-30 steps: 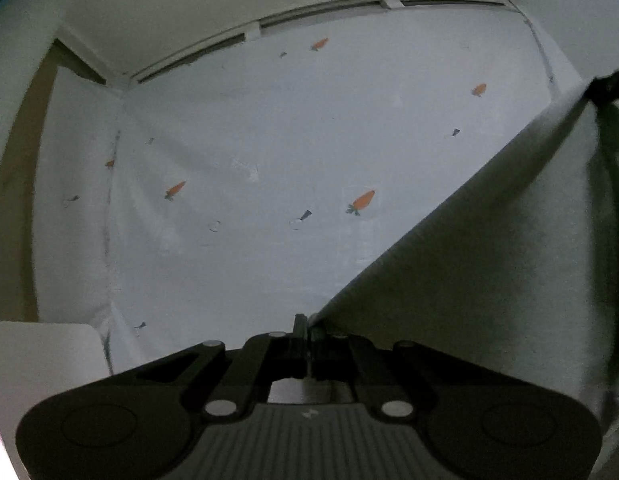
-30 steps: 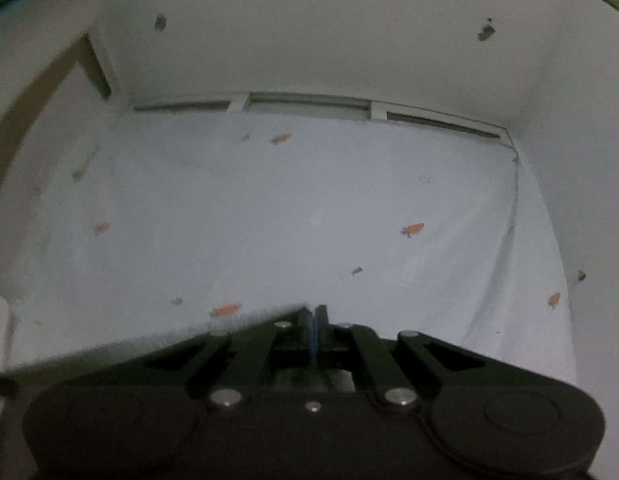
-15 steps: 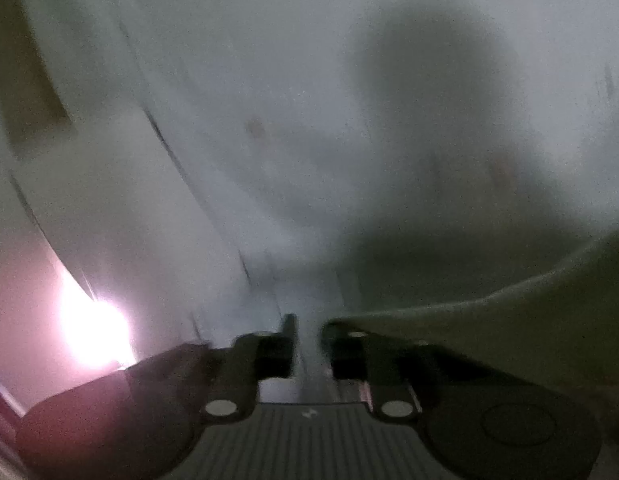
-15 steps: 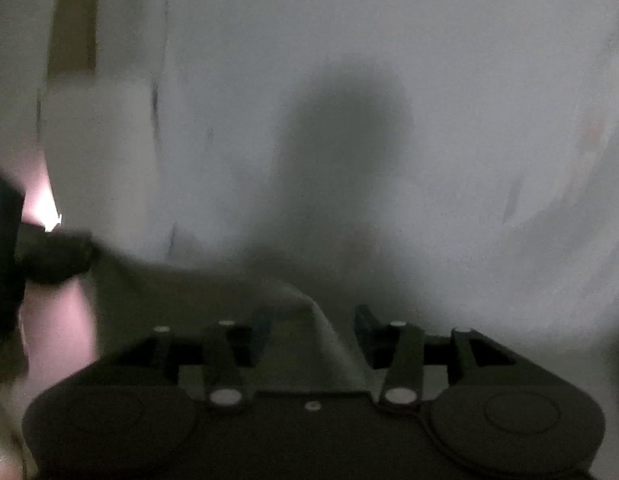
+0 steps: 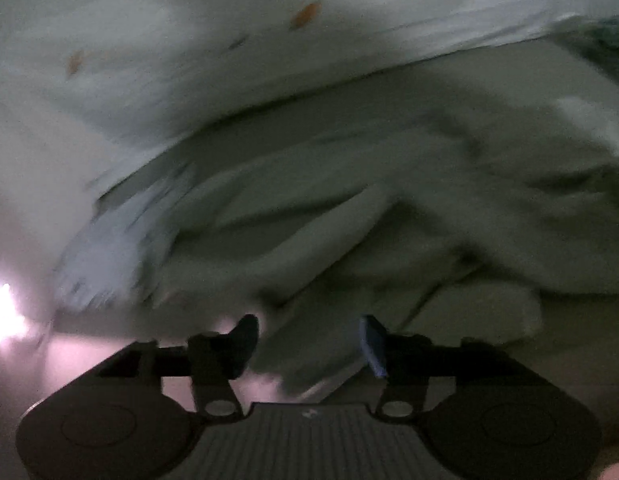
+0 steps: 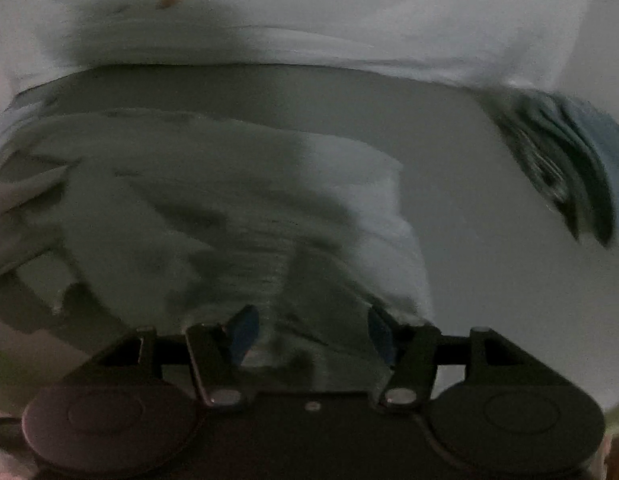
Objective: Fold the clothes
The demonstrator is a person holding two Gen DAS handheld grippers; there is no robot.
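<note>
Before both grippers' wide, empty jaws, a soft, rumpled pale garment (image 5: 349,208), blurred.

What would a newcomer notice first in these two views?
A crumpled grey-green garment fills the middle of both views, lying just ahead of the open left hand-held gripper and the open right hand-held gripper. Behind it spreads a white sheet dotted with small orange carrot prints. A blurred blue-and-dark item sits at the right edge of the right wrist view.
</note>
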